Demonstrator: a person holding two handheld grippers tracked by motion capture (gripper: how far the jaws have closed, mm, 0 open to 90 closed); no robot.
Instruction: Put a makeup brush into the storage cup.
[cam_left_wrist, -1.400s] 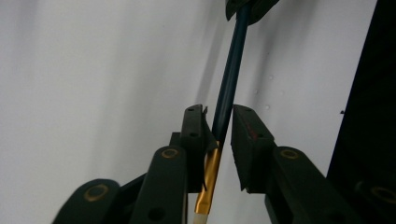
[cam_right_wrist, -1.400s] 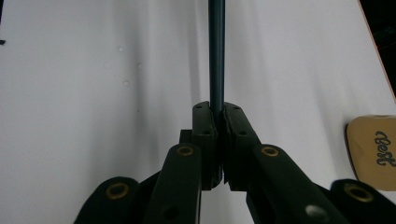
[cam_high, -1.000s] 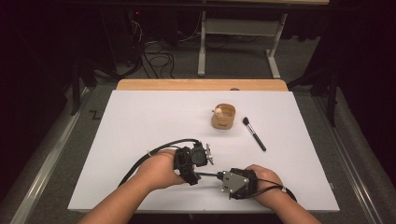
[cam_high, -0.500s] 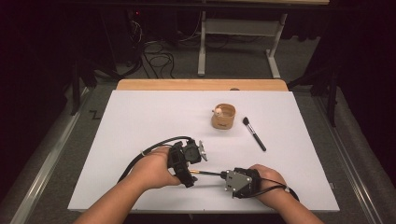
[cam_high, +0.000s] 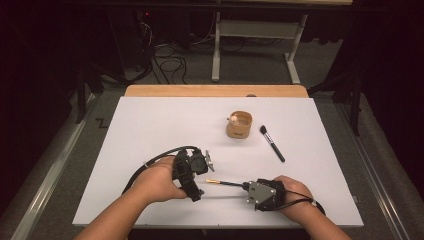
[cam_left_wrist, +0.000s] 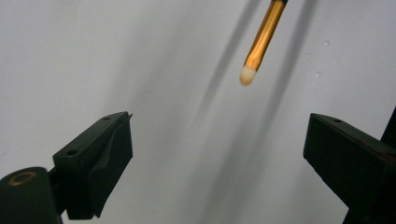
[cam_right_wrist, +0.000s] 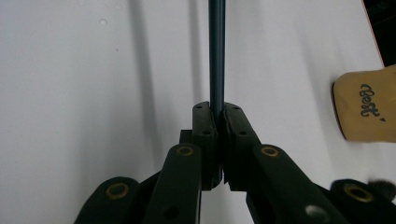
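A thin brush (cam_high: 227, 183) with a dark handle (cam_right_wrist: 217, 51) and a gold ferrule (cam_left_wrist: 262, 39) ending in a pale tip is held level just above the white table. My right gripper (cam_high: 246, 186) is shut on its handle, the jaws (cam_right_wrist: 219, 109) pinching the stem. My left gripper (cam_high: 200, 178) sits just left of the brush tip. Its jaws have just been opening and now stand wide apart (cam_left_wrist: 219, 126). Nothing is between them, and the tip lies ahead of them.
A round wooden cup (cam_high: 239, 125) stands at the middle back of the white tabletop (cam_high: 150, 130); its side (cam_right_wrist: 369, 109) bears dark lettering. A black makeup brush (cam_high: 272, 143) lies right of the cup. A wooden strip (cam_high: 215, 91) runs along the far edge.
The left gripper's jaws have opened off the brush tip and the hand has drawn a little to the left. The right gripper still holds the brush in place.
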